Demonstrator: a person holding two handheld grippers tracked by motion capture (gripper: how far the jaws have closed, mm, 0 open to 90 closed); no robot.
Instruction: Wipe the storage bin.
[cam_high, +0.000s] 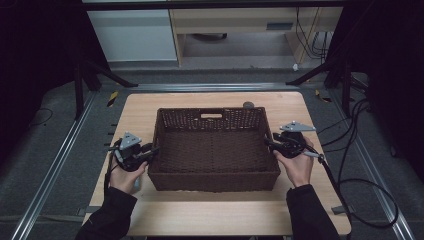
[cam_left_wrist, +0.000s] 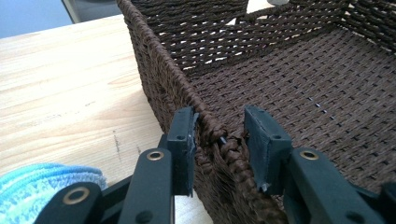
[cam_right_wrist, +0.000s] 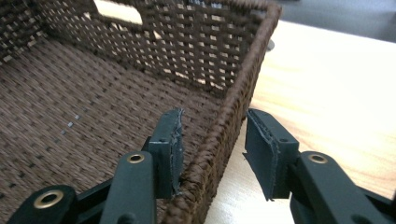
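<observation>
Basket (cam_high: 215, 150) rim sits between both open tongs; left gripper view shows, perhaps, blue cloth (cam_left_wrist: 42, 186).

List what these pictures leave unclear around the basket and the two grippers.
- Small grey thing behind the basket, high view: too small to identify.
- Blue cloth, left gripper view: cut off by the edge and the left gripper.
- Right gripper: outer pad's distance from the rim is hard to judge.
</observation>
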